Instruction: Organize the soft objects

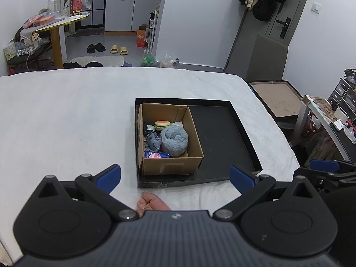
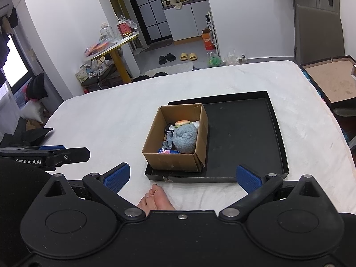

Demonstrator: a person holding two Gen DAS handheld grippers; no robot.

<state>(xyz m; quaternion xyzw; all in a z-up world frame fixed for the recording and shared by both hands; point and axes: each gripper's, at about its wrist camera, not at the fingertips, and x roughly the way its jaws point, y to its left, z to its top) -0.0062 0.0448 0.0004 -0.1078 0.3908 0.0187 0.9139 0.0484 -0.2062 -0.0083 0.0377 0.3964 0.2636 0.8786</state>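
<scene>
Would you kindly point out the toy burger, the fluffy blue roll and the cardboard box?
toy burger (image 1: 162, 123), left wrist view, on its top bun.
fluffy blue roll (image 1: 174, 140), left wrist view, on its upper face.
cardboard box (image 2: 172, 162), right wrist view, on its near outer wall.

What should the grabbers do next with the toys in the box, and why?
Probably move the right gripper forward over the cardboard box toward the fluffy blue roll. Both grippers are open and hold nothing, and the black tray beside the box is bare.

Tray's (image 2: 276, 120) right half lies bare; cardboard box (image 2: 173, 161) fills its left.
</scene>
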